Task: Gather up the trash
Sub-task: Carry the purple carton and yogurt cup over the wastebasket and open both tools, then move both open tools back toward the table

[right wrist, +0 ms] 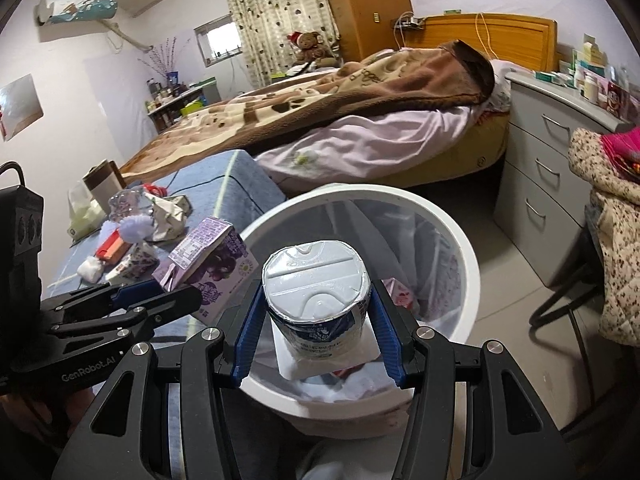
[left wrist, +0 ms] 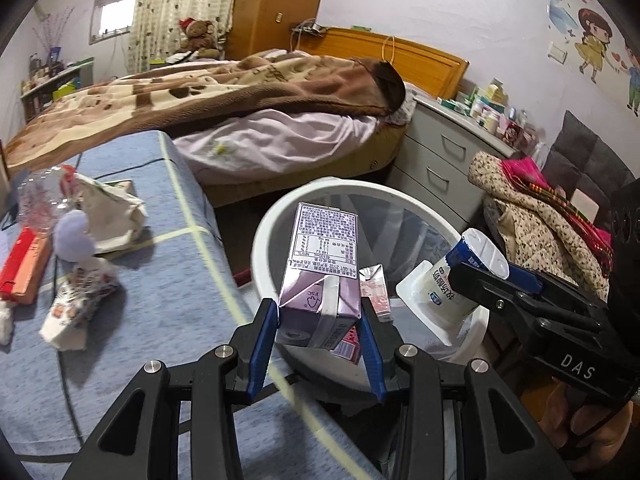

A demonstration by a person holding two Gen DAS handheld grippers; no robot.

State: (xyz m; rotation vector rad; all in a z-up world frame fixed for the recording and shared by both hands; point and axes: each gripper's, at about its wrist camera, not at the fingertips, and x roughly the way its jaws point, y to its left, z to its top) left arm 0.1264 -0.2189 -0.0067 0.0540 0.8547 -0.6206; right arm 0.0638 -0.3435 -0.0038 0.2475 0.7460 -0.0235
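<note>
Nearest the left wrist camera, the left gripper (left wrist: 320, 316) has its jaws clamped on the base of a purple drink carton (left wrist: 320, 276), which stands up from the grip and leans toward 12 o'clock over the near rim of the white trash bin (left wrist: 264, 240). At 3 o'clock in that view the right gripper (left wrist: 486, 274) grips a white yogurt cup (left wrist: 452, 280) by its sides, the peeled foil lid facing up and away. From the right wrist camera the cup (right wrist: 316, 300) sits between blue pads with the bin's mouth (right wrist: 468, 256) directly beyond it, and the carton (right wrist: 212, 264) hangs at 9 o'clock, just at the rim.

Both pieces look light and probably empty. The carton is thin board with folded flaps: fairly stiff at its corners, easily dented across a flat face, so the hold low on the base, across the narrow sides, seems sound. The cup is thin plastic and likely springy; a grip around the mid-wall below the lid rim suits it, though a hard squeeze could buckle it or push out dregs.

More litter lies on the blue bench (left wrist: 168, 300) at 9 o'clock: crumpled wrappers (left wrist: 108, 208) and a red box (left wrist: 24, 268).
</note>
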